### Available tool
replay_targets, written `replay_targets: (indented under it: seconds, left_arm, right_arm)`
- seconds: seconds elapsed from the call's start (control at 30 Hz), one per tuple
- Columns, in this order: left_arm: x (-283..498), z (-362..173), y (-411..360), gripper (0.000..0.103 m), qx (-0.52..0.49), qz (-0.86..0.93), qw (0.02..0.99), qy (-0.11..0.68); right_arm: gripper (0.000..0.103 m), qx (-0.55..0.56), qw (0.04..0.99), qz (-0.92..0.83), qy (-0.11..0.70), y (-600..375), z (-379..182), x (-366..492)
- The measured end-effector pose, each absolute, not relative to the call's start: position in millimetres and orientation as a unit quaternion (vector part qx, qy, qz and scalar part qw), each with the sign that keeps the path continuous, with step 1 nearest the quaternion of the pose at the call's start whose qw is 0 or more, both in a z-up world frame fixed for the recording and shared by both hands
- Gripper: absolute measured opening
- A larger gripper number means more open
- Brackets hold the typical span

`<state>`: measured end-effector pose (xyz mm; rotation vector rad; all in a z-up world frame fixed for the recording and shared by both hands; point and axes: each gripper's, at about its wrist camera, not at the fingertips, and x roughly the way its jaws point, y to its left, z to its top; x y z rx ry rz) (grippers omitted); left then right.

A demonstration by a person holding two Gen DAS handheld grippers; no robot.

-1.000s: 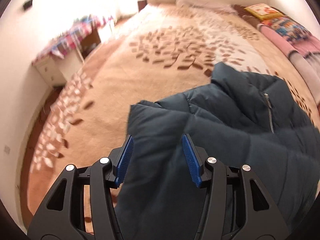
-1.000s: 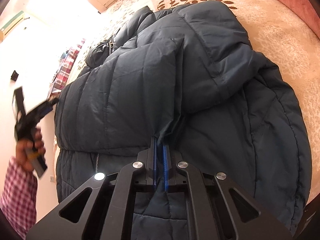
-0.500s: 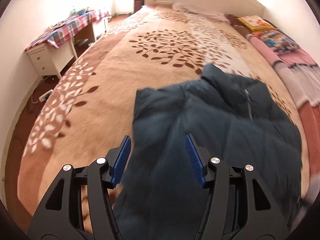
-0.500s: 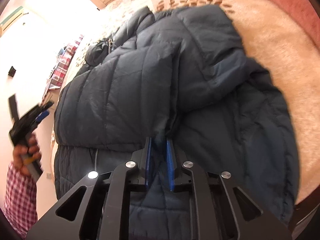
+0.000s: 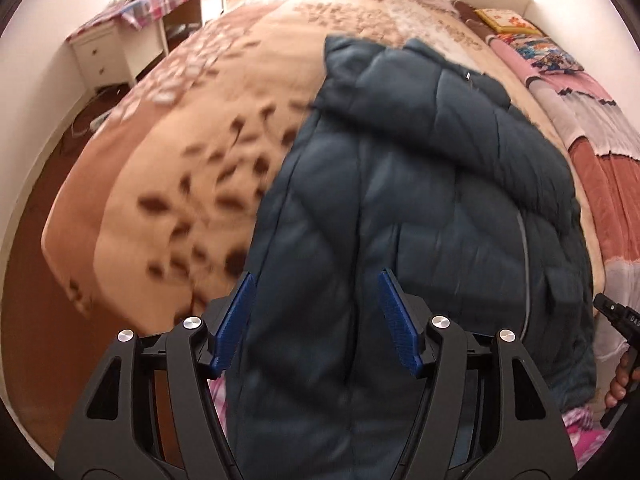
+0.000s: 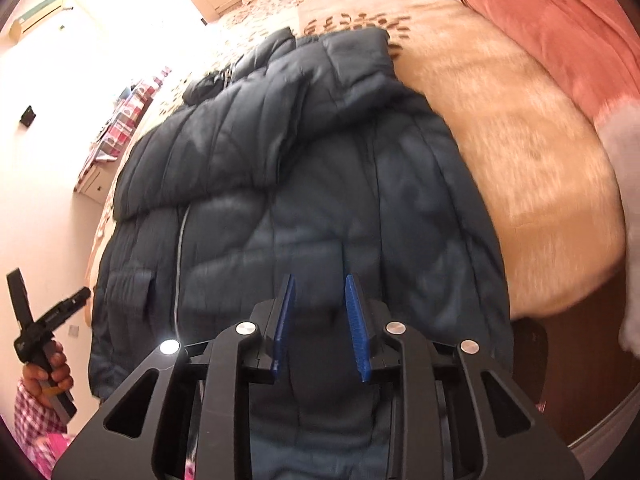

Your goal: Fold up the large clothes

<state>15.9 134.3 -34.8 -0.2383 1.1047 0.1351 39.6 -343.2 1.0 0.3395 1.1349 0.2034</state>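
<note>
A dark teal puffer jacket lies on the bed with a sleeve folded across its front. It also fills the right wrist view. My left gripper is open and empty, above the jacket's near left edge. My right gripper is open and empty, above the jacket's lower part. The left gripper's body shows at the left edge of the right wrist view, held in a hand. The right gripper's tip shows at the right edge of the left wrist view.
The jacket rests on a beige bedspread with brown leaf print. A white desk with a plaid cloth stands left of the bed. Pink and red blankets and pillows lie along the bed's right side. Brown floor borders the bed's foot.
My right gripper has opened and let go of the jacket fabric. Both grippers have pulled back toward the foot of the bed, so more of the jacket shows.
</note>
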Motion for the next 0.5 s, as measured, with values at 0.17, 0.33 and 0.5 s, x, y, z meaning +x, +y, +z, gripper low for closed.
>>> replay_targets:
  seconds: [0.17, 0.33, 0.5]
  left_arm:
    - [-19.0, -45.3, 138.9, 0.068, -0.099, 0.075, 0.832, 0.541]
    - [-48.4, -58.9, 147.0, 0.069, -0.109, 0.075, 0.819, 0.559]
    - [-71.7, -69.4, 153.3, 0.074, -0.130, 0.063, 0.814, 0.562]
  right_arm:
    - [0.029, 0.142, 0.828, 0.086, 0.536, -346.4, 0.2, 10.6]
    - [0.048, 0.148, 0.831, 0.063, 0.532, -363.5, -1.9, -16.1]
    - [0.061, 0.149, 0.828, 0.049, 0.538, -374.0, -5.1, -31.1]
